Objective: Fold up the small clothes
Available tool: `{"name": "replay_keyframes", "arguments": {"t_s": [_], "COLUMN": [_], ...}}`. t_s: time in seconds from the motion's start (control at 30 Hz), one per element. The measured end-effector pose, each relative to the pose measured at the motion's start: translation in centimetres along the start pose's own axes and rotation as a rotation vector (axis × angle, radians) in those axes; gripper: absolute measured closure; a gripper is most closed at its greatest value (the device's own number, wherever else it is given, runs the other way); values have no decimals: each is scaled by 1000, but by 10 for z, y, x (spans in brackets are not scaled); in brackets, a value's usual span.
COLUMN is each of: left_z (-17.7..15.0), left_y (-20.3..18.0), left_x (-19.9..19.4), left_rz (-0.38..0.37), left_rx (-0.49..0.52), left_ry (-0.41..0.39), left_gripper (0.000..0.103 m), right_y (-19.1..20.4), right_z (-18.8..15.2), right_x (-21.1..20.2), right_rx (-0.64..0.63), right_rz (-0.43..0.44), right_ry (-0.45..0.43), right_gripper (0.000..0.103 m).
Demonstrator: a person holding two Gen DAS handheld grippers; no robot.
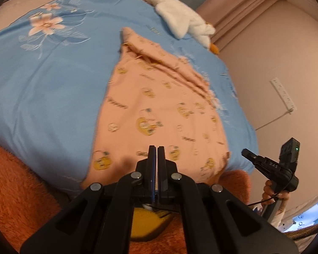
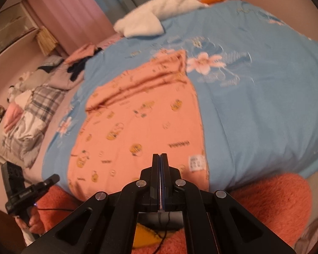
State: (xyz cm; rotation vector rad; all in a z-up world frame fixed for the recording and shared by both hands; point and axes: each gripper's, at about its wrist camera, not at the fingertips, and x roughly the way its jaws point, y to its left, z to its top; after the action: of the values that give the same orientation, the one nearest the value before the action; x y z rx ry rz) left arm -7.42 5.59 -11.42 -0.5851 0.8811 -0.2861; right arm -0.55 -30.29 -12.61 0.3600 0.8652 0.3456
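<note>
1. My left gripper [image 1: 156,148] has its jaws pressed together with nothing visibly between them; it hovers over the near hem of the peach garment [image 1: 154,110].
2. My right gripper [image 2: 160,155] is likewise closed and empty, above the same hem near the white label [image 2: 196,163].
3. The garment lies spread on the blue quilt [image 1: 48,89], its far end bunched in ridges, probably so a flat fold can start from the near edge.
4. Only the left view shows the wall power strip [image 1: 283,94]; only the right view shows the plaid bedding [image 2: 31,114].
5. Each view shows the opposite gripper off to the side.
</note>
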Motion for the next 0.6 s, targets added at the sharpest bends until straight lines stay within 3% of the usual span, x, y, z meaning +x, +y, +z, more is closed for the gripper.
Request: {"name": "replay_keyframes", "arguments": {"t_s": [0.1, 0.17, 0.2, 0.23, 0.6], "left_z": [-2, -4, -5, -6, -8], "left_y": [11, 16, 19, 20, 26], "left_x": [5, 11, 14, 17, 31], "left_rz": [44, 77, 89, 95, 121], "left_rx": [-6, -9, -6, -2, 35], "left_ry": [28, 49, 59, 67, 155], "left_gripper": [85, 59, 54, 49, 47], "right_y": [-5, -9, -12, -14, -21], "right_z": [-9, -15, -18, -19, -36], "right_x": [11, 18, 20, 21, 57], "right_rx": [-6, -11, -6, -2, -1], "right_rz": [-58, -100, -105, -102, -109], "right_ry": [54, 86, 91, 94, 229], "right_gripper": [95, 73, 52, 43, 43]}}
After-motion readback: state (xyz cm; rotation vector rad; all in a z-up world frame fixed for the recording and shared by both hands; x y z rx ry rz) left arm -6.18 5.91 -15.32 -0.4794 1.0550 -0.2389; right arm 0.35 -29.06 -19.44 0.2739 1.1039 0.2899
